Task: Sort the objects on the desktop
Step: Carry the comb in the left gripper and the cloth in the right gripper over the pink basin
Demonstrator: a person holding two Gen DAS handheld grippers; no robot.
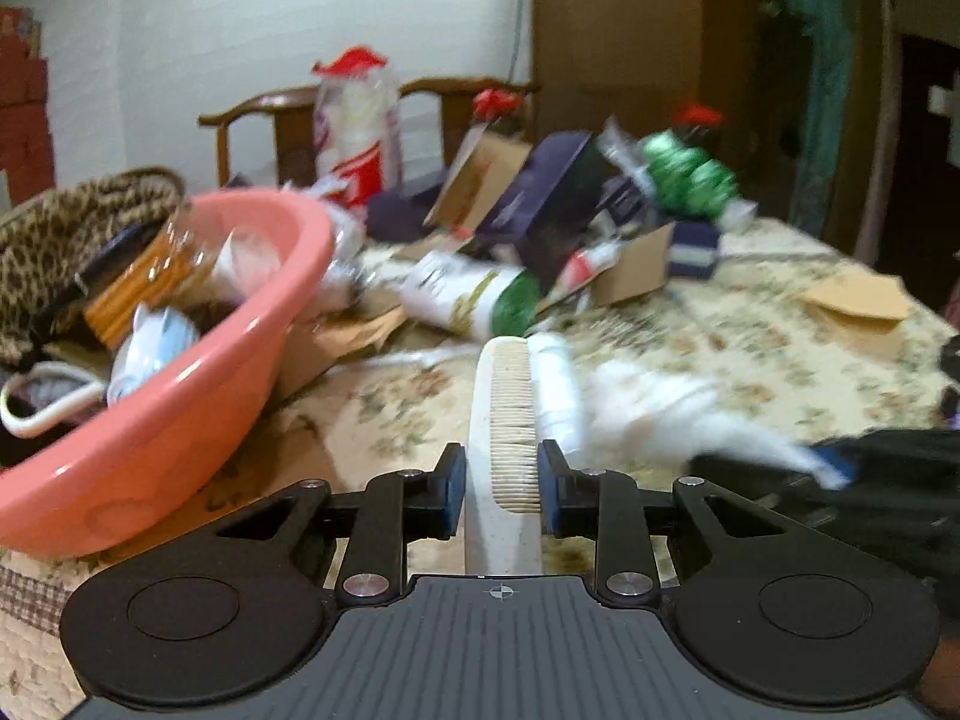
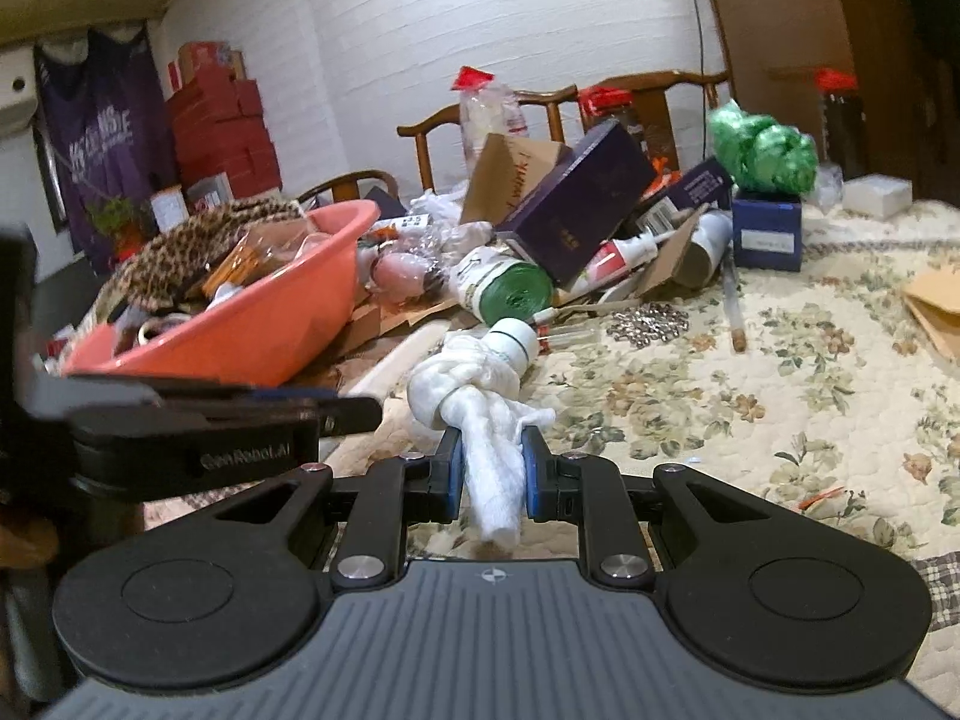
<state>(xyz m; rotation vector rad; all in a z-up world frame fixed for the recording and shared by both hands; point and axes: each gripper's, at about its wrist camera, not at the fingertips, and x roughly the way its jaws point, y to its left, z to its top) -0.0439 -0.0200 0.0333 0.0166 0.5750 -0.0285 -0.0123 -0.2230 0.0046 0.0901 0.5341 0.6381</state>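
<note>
A cream comb point(image 1: 510, 420) stands on edge between the pads of my left gripper point(image 1: 503, 492), which is shut on it, teeth to the right. It hangs above the floral tablecloth point(image 1: 720, 324), to the right of the pink basin point(image 1: 198, 396) full of small items. My right gripper point(image 2: 492, 474) is shut on the tail of a knotted white cloth point(image 2: 480, 402) tied around a white bottle point(image 2: 513, 339). The same cloth shows blurred beside the comb point(image 1: 654, 414). The left gripper's body point(image 2: 240, 414) shows side-on at the left of the right wrist view.
A heap of purple boxes point(image 2: 582, 204), cardboard, a green-ended roll point(image 2: 510, 288) and a tube lies behind the basin. A leopard-print bag point(image 1: 72, 240) sits at far left. Silver beads point(image 2: 648, 321), a thin stick point(image 2: 735, 312), brown envelopes point(image 1: 858, 294) and wooden chairs point(image 2: 558, 102) are further off.
</note>
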